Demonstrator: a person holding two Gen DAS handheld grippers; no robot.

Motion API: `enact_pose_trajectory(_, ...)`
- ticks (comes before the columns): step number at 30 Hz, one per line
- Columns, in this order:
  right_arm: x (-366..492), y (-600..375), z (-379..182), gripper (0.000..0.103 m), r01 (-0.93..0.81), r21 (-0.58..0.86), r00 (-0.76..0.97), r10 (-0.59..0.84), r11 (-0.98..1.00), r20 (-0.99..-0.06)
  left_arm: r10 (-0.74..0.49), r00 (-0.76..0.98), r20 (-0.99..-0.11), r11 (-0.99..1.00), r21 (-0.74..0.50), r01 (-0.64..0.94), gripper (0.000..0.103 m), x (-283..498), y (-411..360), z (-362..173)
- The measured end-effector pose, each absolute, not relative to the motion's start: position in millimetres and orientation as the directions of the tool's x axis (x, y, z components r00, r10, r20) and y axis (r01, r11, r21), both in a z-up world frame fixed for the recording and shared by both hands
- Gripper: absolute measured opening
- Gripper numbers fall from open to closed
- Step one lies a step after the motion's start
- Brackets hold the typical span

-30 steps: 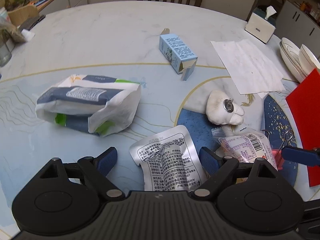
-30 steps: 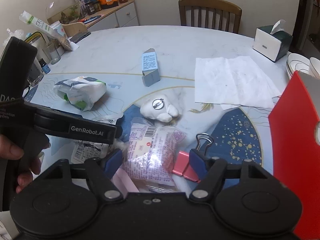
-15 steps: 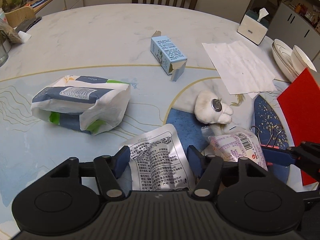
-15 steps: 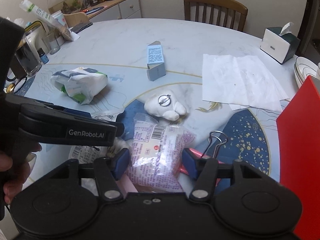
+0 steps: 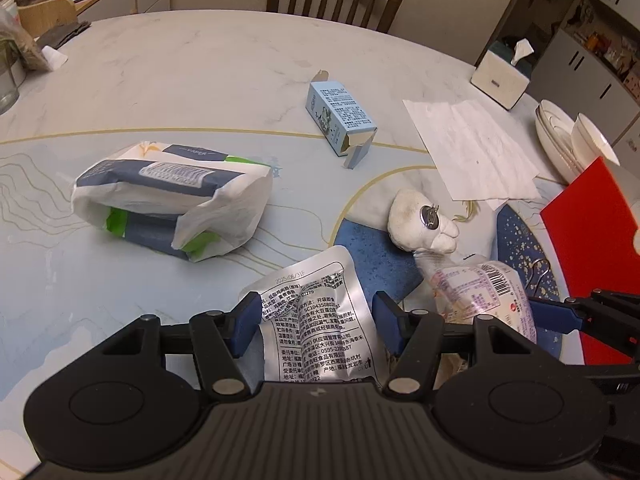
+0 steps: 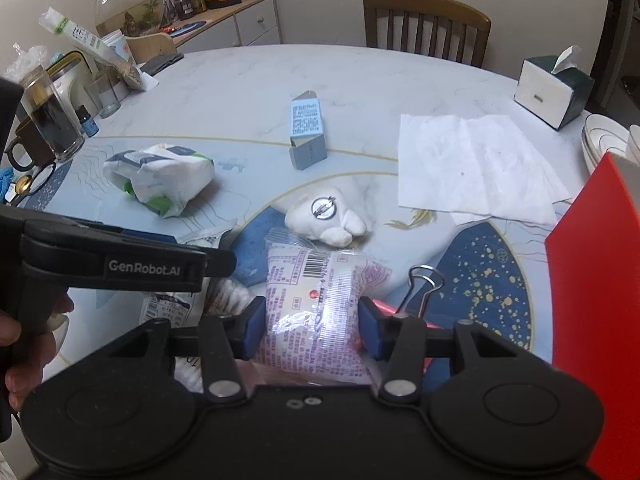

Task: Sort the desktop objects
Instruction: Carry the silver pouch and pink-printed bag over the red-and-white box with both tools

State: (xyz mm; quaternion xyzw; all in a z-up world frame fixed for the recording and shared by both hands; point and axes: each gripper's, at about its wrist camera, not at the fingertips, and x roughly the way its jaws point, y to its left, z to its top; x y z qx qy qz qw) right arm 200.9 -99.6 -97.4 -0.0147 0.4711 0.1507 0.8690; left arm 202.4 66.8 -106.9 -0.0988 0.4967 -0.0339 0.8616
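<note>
1. Your round marble table [image 6: 280, 80] is cluttered; a red board [image 6: 592, 280] stands at 3 o'clock.
2. Your right gripper [image 6: 311, 330] pinches the pink snack bag [image 6: 316, 304] at 6 o'clock; squeeze it mid-body and lift straight.
3. Your left gripper [image 5: 316, 326] brackets the silver pouch [image 5: 316, 320], pads touching its edges; firmly gripped or not, I cannot tell, so close fully before lifting.

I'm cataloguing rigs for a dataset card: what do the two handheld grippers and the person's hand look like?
Both the left gripper and the right gripper are matte black plastic, with ribbed bodies, round side housings, silver pivot screws and dark blue finger pads. The left one's side reads "GenRobot.AI" in white. A bare hand grips its handle; no sleeve or cables show.
</note>
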Motion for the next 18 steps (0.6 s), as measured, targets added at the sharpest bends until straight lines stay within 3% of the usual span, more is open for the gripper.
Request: enact_pose_trajectory(18,182,-123,-60,0.047,-0.24,0.169,0.569,0.28,0.956,-0.773,-0.201,0.553,-0.809,0.971,-0.24,0.002,0.06,169,69,-70)
